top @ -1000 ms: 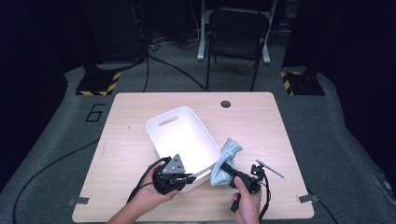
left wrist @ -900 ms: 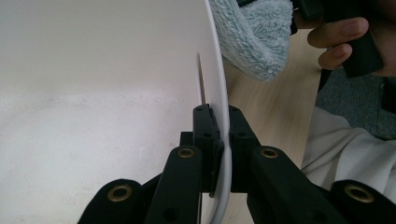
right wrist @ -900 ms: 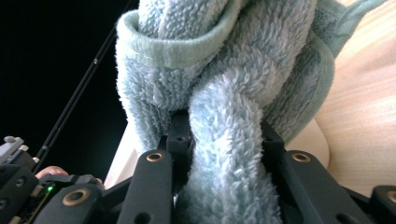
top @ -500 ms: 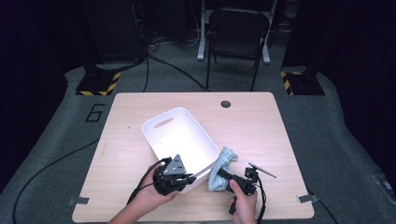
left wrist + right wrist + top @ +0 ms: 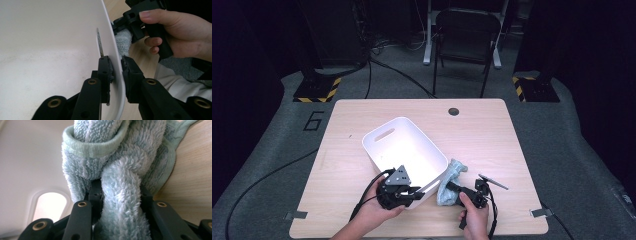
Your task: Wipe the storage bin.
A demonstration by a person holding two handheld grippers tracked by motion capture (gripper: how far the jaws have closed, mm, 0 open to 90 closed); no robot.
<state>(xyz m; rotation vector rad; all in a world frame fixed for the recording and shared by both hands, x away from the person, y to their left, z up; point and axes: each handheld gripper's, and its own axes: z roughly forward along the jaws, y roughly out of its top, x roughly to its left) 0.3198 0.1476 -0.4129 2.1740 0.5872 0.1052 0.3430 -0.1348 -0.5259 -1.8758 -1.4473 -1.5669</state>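
A white plastic bin (image 5: 404,147) stands mid-table. My left gripper (image 5: 419,190) is at its near corner. In the left gripper view its jaws (image 5: 117,63) straddle the bin wall (image 5: 50,37), one jaw inside and one outside. They have just been opening and no longer pinch the wall between them. A light blue towel (image 5: 453,174) lies bunched against the bin's right side, low over the table. My right gripper (image 5: 451,188) is shut on it. The right gripper view shows a thick fold of towel (image 5: 120,150) squeezed between the jaws (image 5: 120,188), with the bin's handle slot (image 5: 50,205) just behind.
The table has a round cable hole (image 5: 454,111) near its far edge. A black chair (image 5: 467,30) stands behind it, and cables run across the grey floor. Bare wood lies left of the bin and along the table's far side.
The bin has slid slightly to the left. My right gripper has sunk toward the table with the towel, which now rests lower beside the bin. The left hand has stayed put.
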